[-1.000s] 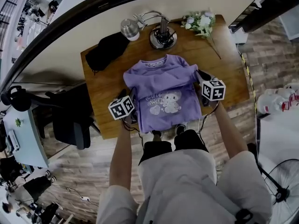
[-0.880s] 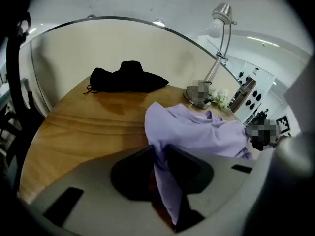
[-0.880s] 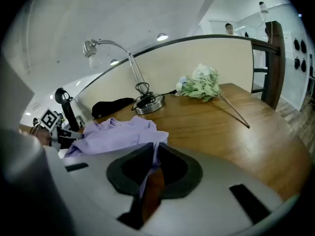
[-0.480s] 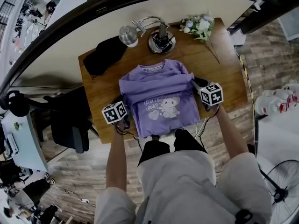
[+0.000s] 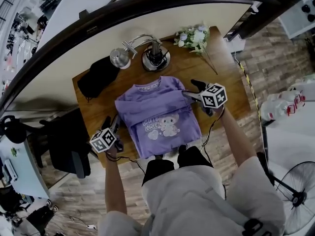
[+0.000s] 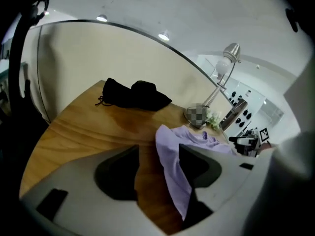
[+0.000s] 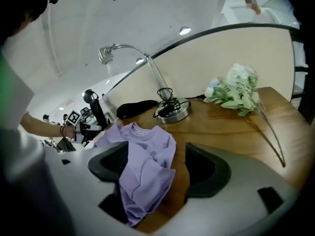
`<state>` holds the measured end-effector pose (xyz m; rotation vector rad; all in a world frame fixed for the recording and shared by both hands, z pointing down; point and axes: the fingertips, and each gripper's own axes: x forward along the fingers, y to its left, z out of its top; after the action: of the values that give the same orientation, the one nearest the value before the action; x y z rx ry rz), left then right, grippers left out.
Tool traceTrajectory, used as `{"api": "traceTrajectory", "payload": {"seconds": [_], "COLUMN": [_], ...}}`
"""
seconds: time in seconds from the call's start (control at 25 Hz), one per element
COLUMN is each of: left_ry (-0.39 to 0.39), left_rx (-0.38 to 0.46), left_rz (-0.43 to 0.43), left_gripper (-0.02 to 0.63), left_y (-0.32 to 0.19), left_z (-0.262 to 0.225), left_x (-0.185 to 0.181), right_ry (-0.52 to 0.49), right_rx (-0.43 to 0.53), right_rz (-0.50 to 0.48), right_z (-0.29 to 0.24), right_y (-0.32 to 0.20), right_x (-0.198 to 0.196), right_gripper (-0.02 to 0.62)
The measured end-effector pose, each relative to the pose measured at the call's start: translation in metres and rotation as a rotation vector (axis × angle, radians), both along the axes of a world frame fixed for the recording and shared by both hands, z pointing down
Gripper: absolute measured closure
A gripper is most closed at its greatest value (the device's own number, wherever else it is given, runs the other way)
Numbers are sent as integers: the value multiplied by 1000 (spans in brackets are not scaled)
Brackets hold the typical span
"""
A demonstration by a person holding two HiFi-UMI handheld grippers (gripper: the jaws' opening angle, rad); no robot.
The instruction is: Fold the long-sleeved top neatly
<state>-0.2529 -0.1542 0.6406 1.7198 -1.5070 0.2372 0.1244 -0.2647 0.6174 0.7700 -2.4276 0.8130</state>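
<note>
The purple long-sleeved top [image 5: 158, 113] lies flat on the wooden table [image 5: 227, 85], print side up, with its sleeves tucked in. My left gripper [image 5: 114, 126] hovers off the top's left edge. Its jaws have just been opening; in the left gripper view [image 6: 158, 151] the top's side edge [image 6: 172, 166] lies loose between them, untouched by the pads. My right gripper [image 5: 190, 89] is at the top's far right shoulder. Its jaws have also just been opening and stand wide [image 7: 156, 151] over the rumpled purple cloth [image 7: 145, 176] without gripping it.
A black cloth bundle [image 5: 96, 77] lies at the table's far left. A desk lamp [image 5: 120, 57] with a round base [image 5: 156, 60] and a bunch of flowers [image 5: 194, 35] stand along the far edge. A black chair [image 5: 69, 139] is left of the table.
Both grippers have opened and let go of the top. The left one drew away to the left front; the right one moved toward the top's far right shoulder.
</note>
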Motion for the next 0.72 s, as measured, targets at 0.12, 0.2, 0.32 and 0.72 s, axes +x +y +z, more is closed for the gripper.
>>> {"api": "traceTrajectory", "payload": {"seconds": [0.12,0.2,0.32,0.72], "left_ry": [111,129,130,-62], "left_rx": [-12,-47,-103,-163], "left_rz": [26,65,113,267], "left_gripper": [302,275,251,247], "left_y": [-12,-14,-13,-17], "left_z": [8,18,31,42], "left_x": [9,20,32,48], "right_ry": [7,36,93,369], "right_rx": [-56,-86,-112,-3], "right_rz": [-77,-113,-137,-225], "right_z": [13,25,41,66], "right_y": [6,11,16,12], "right_x": [-21,-31,-39,-37], "right_gripper": [177,158,152,249]}}
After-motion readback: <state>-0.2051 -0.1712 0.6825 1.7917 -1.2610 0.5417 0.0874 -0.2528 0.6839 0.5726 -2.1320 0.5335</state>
